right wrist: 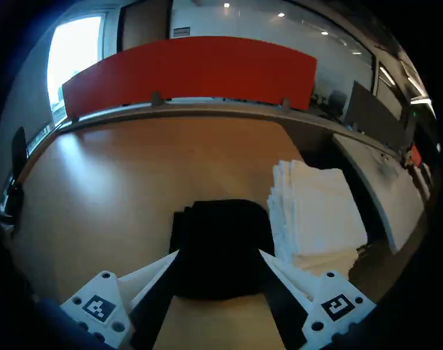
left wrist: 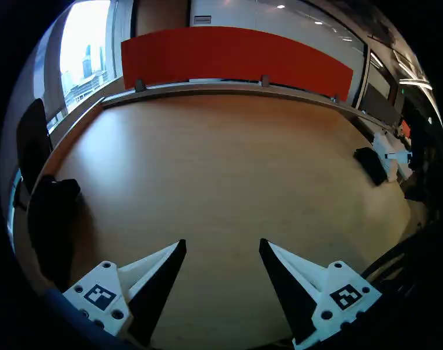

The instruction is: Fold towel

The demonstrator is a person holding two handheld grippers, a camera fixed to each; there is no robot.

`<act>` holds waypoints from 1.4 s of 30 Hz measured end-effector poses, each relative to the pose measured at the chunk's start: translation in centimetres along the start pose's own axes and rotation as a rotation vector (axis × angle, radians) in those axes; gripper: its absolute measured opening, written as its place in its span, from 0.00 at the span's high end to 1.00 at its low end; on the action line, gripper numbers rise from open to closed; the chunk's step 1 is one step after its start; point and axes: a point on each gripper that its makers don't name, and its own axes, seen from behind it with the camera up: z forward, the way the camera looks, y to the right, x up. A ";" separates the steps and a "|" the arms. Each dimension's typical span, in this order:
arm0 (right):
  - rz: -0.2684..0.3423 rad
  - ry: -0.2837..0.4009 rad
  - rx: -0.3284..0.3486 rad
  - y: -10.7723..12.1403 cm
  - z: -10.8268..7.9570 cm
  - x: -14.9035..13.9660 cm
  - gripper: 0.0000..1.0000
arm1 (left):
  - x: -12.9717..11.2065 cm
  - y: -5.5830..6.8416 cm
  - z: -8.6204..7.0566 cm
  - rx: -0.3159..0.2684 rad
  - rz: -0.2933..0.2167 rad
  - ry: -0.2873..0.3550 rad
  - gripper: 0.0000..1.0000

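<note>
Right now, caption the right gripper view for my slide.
Open right gripper over a black towel beside a white towel stack on a table.

Left gripper (left wrist: 222, 241) and right gripper (right wrist: 218, 251) alike: two white wedge-shaped fingers (left wrist: 141, 270) tapering to points, black inner faces, each base carrying a square black-and-white marker tag (left wrist: 99, 296) ringed by small dark screws (left wrist: 106, 265).

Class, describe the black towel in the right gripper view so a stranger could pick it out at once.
Find the long wooden table before the red partition. On it, just ahead of the open right claw, lies a folded black towel. It is dark and round-edged, unlike the square white towel stack beside it.
</note>
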 end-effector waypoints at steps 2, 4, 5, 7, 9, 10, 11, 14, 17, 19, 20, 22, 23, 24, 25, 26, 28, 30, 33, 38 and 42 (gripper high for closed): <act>0.007 0.031 -0.008 -0.1 -0.3 0.7 0.15 | 0.0 0.0 0.0 0.000 0.001 0.000 0.07; 0.013 0.060 -0.013 -0.3 -0.6 1.2 0.15 | 0.0 0.0 -0.1 0.000 0.001 0.000 0.07; 0.016 0.072 -0.015 -0.4 -0.7 1.4 0.15 | -0.1 0.0 -0.1 -0.001 0.001 -0.001 0.07; 0.019 0.097 -0.018 -0.6 -0.9 1.9 0.15 | -0.1 0.1 -0.1 -0.001 0.001 -0.001 0.07; 0.021 0.121 -0.021 -0.7 -1.1 2.3 0.15 | -0.1 0.1 -0.1 -0.002 0.000 -0.001 0.07; 0.023 0.131 -0.023 -0.8 -1.2 2.5 0.15 | 0.0 0.1 -0.1 -0.002 0.000 0.000 0.07; 0.025 0.142 -0.026 -0.8 -1.2 2.7 0.15 | 0.0 0.1 -0.1 -0.002 0.000 0.000 0.07; 0.034 0.168 -0.030 -1.0 -1.4 3.2 0.15 | 0.1 0.0 -0.1 -0.002 0.002 0.001 0.07; 0.043 0.183 -0.028 -1.0 -1.5 3.7 0.15 | 0.2 -0.1 -0.1 -0.001 0.002 0.003 0.07; 0.048 0.198 -0.029 -1.0 -1.7 4.2 0.14 | 0.2 -0.1 -0.1 -0.001 0.001 0.003 0.07; 0.050 0.207 -0.029 -1.0 -1.8 4.5 0.14 | 0.2 -0.2 -0.1 -0.001 0.000 0.004 0.07; 0.056 0.230 -0.036 -0.9 -2.0 5.3 0.14 | 0.2 -0.2 -0.1 0.000 -0.001 0.004 0.07; 0.059 0.241 -0.039 -0.9 -2.1 5.7 0.14 | 0.2 -0.2 -0.1 0.000 -0.002 0.005 0.07; 0.060 0.255 -0.044 -0.8 -2.3 6.1 0.14 | 0.2 -0.2 -0.1 0.000 -0.002 0.005 0.07; 0.061 0.267 -0.048 -0.8 -2.5 6.5 0.14 | 0.2 -0.2 -0.1 0.000 -0.002 0.004 0.07; 0.062 0.279 -0.052 -0.7 -2.6 6.9 0.14 | 0.2 -0.1 -0.1 0.000 -0.002 0.004 0.07; 0.061 0.304 -0.057 -0.7 -2.9 7.7 0.14 | 0.2 -0.1 -0.1 -0.001 -0.003 0.004 0.07; 0.061 0.328 -0.060 -0.8 -3.2 8.5 0.14 | 0.2 0.0 0.0 -0.002 -0.004 0.004 0.07; 0.063 0.365 -0.060 -1.0 -3.7 9.8 0.14 | 0.2 0.1 0.0 -0.005 -0.005 0.005 0.07; 0.072 0.437 -0.054 -1.2 -4.5 11.9 0.12 | 0.4 0.2 0.2 -0.007 -0.009 0.007 0.07; 0.077 0.508 -0.067 -1.1 -5.3 13.6 0.06 | 0.5 0.2 0.1 -0.006 -0.014 0.011 0.07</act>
